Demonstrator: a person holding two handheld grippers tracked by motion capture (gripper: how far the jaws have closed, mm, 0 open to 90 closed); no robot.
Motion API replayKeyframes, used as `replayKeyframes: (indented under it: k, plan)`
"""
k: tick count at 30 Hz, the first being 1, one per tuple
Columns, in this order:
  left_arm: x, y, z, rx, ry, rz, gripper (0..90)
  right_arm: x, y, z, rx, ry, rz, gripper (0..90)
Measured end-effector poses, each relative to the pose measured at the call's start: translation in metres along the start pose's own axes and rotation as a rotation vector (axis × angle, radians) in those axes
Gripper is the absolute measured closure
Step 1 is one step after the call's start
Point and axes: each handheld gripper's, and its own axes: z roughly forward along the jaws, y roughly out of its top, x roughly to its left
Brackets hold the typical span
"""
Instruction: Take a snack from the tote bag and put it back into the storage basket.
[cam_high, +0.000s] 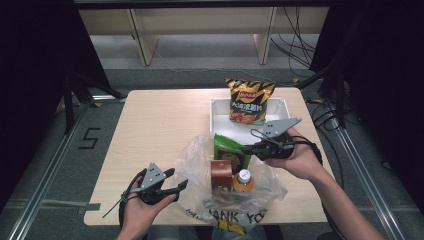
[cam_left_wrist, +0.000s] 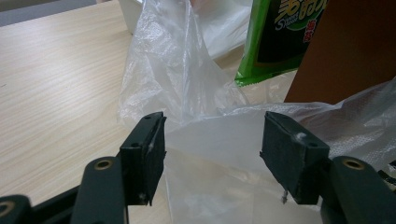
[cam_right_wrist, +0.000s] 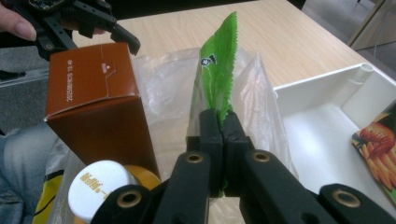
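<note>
Light, crinkly and slippery by its look, green snack bag (cam_right_wrist: 219, 70) stands in the plastic bag (cam_high: 200, 155), right gripper (cam_right_wrist: 219, 123) clenched on its edge seam, left gripper (cam_left_wrist: 210, 144) released.

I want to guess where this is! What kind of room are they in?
Probably a lab or recording room, not a kitchen: dark curtains hang around the wooden table, loose cables trail across the floor, and a taped number marks it.
</note>
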Motion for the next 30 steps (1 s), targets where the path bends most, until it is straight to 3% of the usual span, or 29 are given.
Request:
replayKeyframes:
  k: [1, 8, 10, 14, 17, 18, 20, 21, 22, 24, 28, 29, 30]
  plan:
    - [0.0, 0.0, 0.0, 0.001, 0.001, 0.001, 39.2, 0.002, 0.0, 0.0, -0.008, 0.003, 0.03, 90.0]
    - [0.001, 0.0, 0.0, 0.006, -0.002, 0.018, 39.3, -0.001, 0.003, -0.003, -0.018, -0.006, -0.005, 90.0]
    - [0.0, 0.0, 0.0, 0.009, 0.002, 0.019, 39.4, 0.001, 0.003, -0.004, -0.01, 0.002, 0.016, 90.0]
    - [0.001, 0.0, -0.001, 0.004, 0.003, 0.012, 39.4, -0.001, 0.005, -0.006, -0.024, 0.001, 0.001, 90.0]
    - [0.001, 0.0, -0.001, 0.003, 0.005, 0.016, 39.4, -0.001, 0.006, -0.008, -0.022, -0.001, 0.028, 90.0]
    - [0.001, 0.0, -0.001, 0.002, 0.005, 0.004, 39.4, 0.0, 0.006, -0.007, -0.036, -0.009, 0.027, 90.0]
    - [0.002, 0.001, -0.002, 0.003, 0.007, 0.017, 39.4, -0.002, 0.007, -0.008, -0.037, -0.006, 0.016, 90.0]
    - [0.002, 0.001, -0.002, 0.001, 0.007, 0.017, 39.4, -0.004, 0.008, -0.009, -0.046, -0.019, -0.009, 90.0]
    - [0.001, 0.0, -0.002, 0.0, 0.007, 0.006, 39.4, -0.003, 0.009, -0.01, -0.039, -0.014, 0.015, 90.0]
    - [0.001, 0.0, -0.002, 0.0, 0.007, 0.004, 39.4, -0.003, 0.01, -0.01, -0.046, -0.018, 0.016, 90.0]
    - [0.002, 0.0, -0.002, -0.002, 0.008, 0.003, 39.4, -0.006, 0.015, -0.013, -0.056, -0.018, -0.02, 90.0]
    - [0.002, 0.0, -0.001, -0.002, 0.008, 0.002, 39.4, -0.004, 0.015, -0.014, -0.054, -0.029, 0.024, 90.0]
    - [0.001, 0.0, -0.001, -0.002, 0.008, 0.002, 39.4, -0.005, 0.016, -0.016, -0.05, -0.022, 0.001, 90.0]
